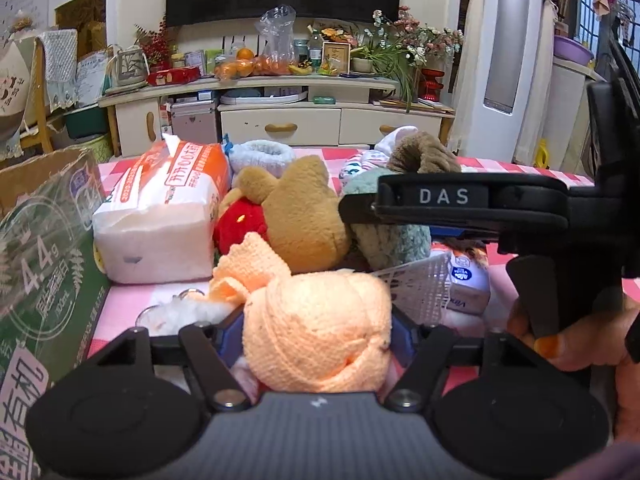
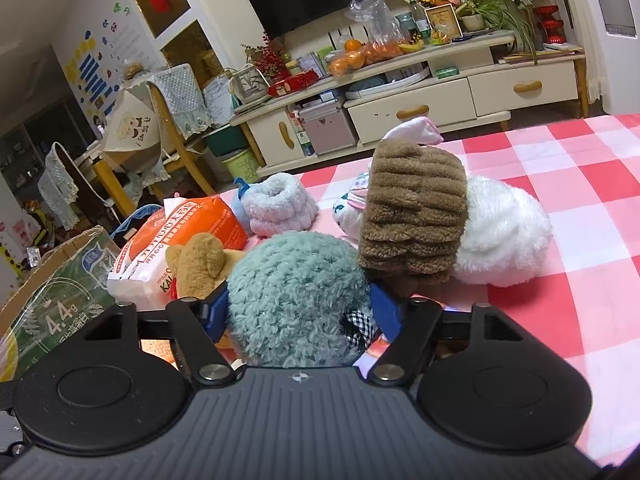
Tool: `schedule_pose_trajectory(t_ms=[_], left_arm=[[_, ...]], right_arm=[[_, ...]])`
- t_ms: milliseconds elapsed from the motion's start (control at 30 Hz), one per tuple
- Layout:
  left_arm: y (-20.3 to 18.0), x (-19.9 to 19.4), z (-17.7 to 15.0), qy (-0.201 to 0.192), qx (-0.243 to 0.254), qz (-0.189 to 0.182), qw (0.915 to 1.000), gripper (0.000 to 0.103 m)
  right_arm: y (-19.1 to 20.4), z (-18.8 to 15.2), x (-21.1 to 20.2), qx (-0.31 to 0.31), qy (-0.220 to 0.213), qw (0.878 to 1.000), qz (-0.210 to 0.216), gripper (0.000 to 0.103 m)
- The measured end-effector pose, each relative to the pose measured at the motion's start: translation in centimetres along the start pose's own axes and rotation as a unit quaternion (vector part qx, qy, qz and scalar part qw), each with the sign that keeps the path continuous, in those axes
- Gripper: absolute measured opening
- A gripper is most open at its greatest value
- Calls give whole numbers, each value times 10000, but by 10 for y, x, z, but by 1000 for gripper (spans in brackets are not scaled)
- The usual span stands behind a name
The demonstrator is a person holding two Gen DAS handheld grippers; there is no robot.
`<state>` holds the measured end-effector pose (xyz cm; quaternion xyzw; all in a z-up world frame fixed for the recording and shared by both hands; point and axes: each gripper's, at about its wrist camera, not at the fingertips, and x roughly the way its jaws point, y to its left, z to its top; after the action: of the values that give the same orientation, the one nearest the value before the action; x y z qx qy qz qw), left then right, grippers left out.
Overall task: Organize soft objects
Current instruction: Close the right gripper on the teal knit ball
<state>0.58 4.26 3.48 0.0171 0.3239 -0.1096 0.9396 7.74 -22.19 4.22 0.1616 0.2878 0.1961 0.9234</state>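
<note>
My left gripper (image 1: 316,332) is shut on a peach knitted cloth bundle (image 1: 320,332), held just above the pink checked tablecloth (image 1: 120,320). My right gripper (image 2: 298,308) is shut on a teal fuzzy plush (image 2: 296,292); its black body (image 1: 472,200) crosses the left wrist view. Ahead lie a brown teddy bear with a red shirt (image 1: 288,212), a pale blue fuzzy scrunchie (image 2: 280,204), a brown ribbed fleece item (image 2: 412,216) and a white fluffy plush (image 2: 504,236).
A green cardboard box (image 1: 44,264) stands open at the left. An orange tissue pack (image 1: 160,216) lies beside it. A small white packet (image 1: 468,284) and a white mesh item (image 1: 416,284) lie under the right gripper. A cluttered TV cabinet (image 1: 280,116) stands beyond the table.
</note>
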Motion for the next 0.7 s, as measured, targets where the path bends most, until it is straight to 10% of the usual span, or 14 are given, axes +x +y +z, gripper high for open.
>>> schedule_pose_trajectory(t_ms=[700], left_arm=[[18,-53,7,-403,-483,-442,9970,68]], right_arm=[[-6,-9,-32,849,-385,9956,12,81]])
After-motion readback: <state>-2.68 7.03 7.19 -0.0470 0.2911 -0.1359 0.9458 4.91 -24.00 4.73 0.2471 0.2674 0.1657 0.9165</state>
